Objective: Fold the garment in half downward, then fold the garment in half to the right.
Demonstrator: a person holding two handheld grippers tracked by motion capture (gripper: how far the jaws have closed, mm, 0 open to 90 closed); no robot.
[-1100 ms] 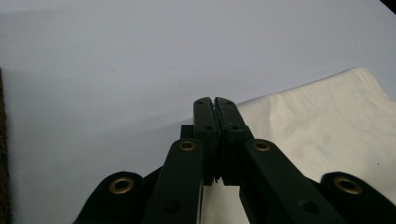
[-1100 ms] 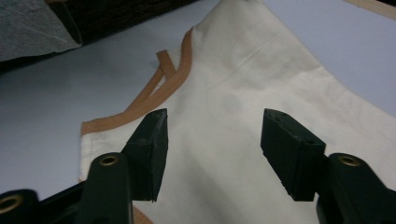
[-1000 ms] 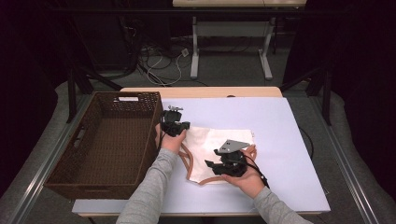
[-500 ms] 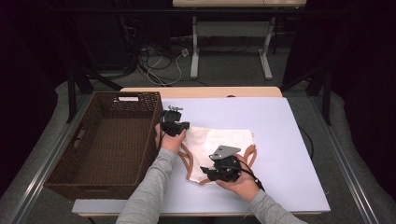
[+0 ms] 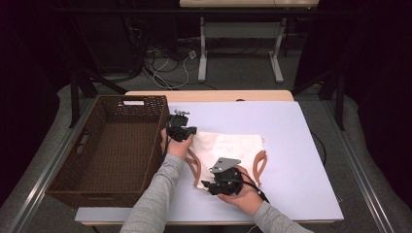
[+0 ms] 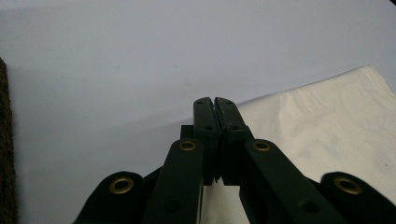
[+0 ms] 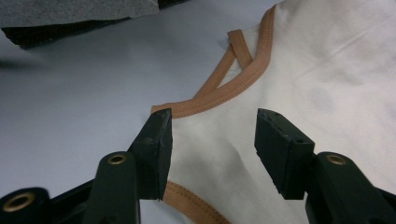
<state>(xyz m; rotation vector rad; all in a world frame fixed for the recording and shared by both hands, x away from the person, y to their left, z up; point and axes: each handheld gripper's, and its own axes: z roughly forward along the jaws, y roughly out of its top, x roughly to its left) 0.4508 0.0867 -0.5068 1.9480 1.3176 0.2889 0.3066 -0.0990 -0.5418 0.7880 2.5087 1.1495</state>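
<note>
High view: cream cloth bag [image 5: 228, 148] lying flat on pale lilac table [image 5: 301, 145], brown straps [image 5: 260, 165] curling out at its near edge on both sides. Left gripper [image 5: 187, 130] resting at far left corner of the bag, just beside wicker basket [image 5: 114, 145], held by left hand [image 5: 176, 145] with grey sleeve [image 5: 155, 194] coming from below. Right gripper [image 5: 210, 184] low over near left part of the bag, close to the left strap loop, held by right hand [image 5: 243, 196], with grey three-cornered plate on top. Left gripper view: left gripper [image 6: 215, 100] with both jaws pressed together, no gap visible, tips at edge of the cloth bag [image 6: 327, 130]; impossible to tell if any fabric is caught between them. Bare table [image 6: 140, 60] ahead, dark strip of the basket [image 6: 5, 140] at left border. Right gripper view: right gripper [image 7: 212, 116] with jaws wide apart, holding nothing, hovering just above the cloth bag [image 7: 336, 70]. One jaw over brown strap [image 7: 224, 91] at hem, other jaw over plain cream fabric. Two strap pieces crossing each other a bit farther ahead, second piece of strap passing under the jaw near bottom. Table [image 7: 84, 88] at left, grey sleeve [image 7: 70, 11] at top edge.
</note>
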